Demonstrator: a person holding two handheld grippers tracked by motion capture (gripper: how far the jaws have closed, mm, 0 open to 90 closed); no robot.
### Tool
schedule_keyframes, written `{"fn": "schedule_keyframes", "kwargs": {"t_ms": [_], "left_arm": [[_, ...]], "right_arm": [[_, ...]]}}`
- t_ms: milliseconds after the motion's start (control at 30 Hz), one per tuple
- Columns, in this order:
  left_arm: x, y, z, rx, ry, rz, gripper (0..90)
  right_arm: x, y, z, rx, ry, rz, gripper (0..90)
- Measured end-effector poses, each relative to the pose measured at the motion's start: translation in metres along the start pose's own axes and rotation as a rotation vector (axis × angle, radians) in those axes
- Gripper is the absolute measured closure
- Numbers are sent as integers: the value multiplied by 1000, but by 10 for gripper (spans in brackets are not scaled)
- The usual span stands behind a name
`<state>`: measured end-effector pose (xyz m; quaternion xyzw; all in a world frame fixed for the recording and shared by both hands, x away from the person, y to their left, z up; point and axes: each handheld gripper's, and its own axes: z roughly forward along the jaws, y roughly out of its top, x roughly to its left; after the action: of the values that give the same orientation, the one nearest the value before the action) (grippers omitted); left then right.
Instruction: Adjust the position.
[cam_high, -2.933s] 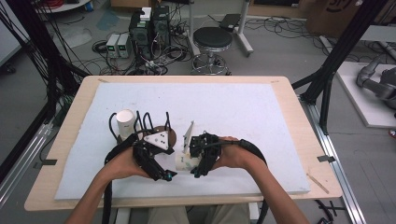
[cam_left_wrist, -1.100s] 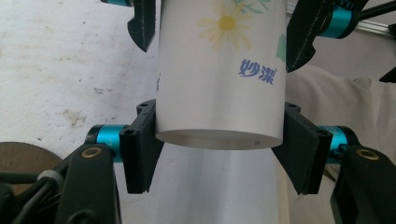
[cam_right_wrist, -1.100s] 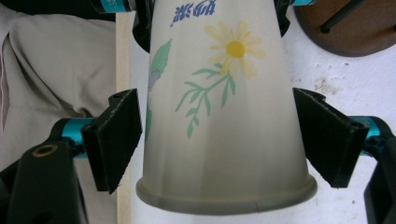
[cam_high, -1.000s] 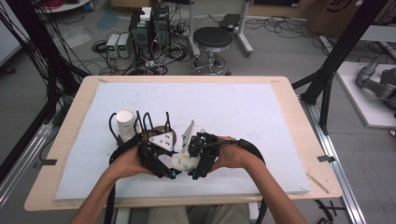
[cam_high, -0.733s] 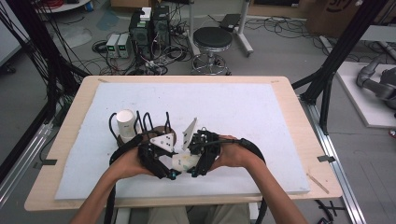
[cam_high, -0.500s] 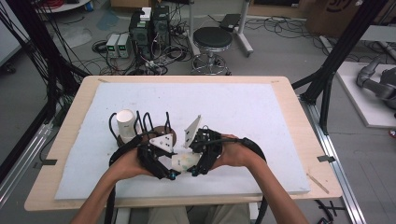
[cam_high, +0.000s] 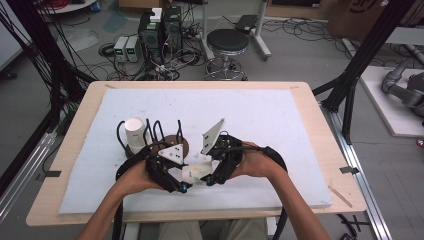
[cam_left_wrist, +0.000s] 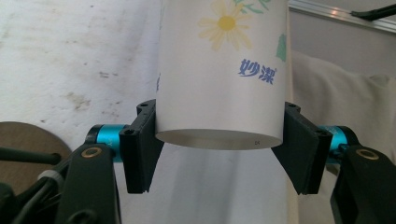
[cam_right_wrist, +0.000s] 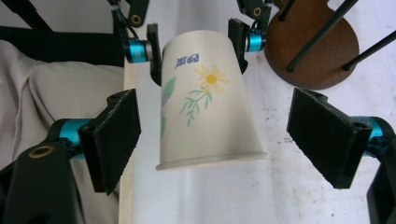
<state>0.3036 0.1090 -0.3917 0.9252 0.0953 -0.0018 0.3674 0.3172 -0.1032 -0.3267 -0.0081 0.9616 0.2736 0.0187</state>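
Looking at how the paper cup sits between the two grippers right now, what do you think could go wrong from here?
The left gripper pinches the paper cup only near its closed end, so the cup may slip or tilt. The right gripper is open around the rim end without touching; closing hard could crush it. The wooden rack stands close and could be knocked.

The pale wooden counter (cam_high: 320, 125) carries a white, slightly stained foam mat (cam_high: 260, 115) that covers nearly all of its top. Just beyond the left tool (cam_high: 167, 172), a round dark-brown wooden stand with black upright prongs (cam_high: 172, 140) sits on the mat, with a white paper cup (cam_high: 134, 131) upended on it at its far left side.
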Motion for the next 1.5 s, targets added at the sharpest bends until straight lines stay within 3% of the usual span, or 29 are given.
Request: {"fn": "schedule_keyframes", "kwargs": {"t_ms": [200, 500, 700, 867, 1067, 1300, 1500], "left_arm": [[-2, -2, -2, -16, 34, -8, 365], [-2, -10, -6, -128, 39, -29, 367], [-3, -12, -11, -187, 42, -19, 367], [-4, -18, -15, -275, 50, -34, 366], [-4, -23, -18, -329, 69, -57, 366], [-3, -28, -22, -436, 92, -59, 365], [-1, -32, -25, -494, 76, -74, 366]], "right_arm": [[1, -9, -9, -69, -18, 23, 179], [1, -32, -29, -257, -40, 86, 178], [2, -48, -38, -335, -67, 121, 179], [3, -60, -39, -388, -69, 159, 179], [4, -74, -37, -452, -93, 202, 179], [8, -86, -35, -534, -99, 230, 179], [10, -95, -32, -596, -108, 248, 179]]}}
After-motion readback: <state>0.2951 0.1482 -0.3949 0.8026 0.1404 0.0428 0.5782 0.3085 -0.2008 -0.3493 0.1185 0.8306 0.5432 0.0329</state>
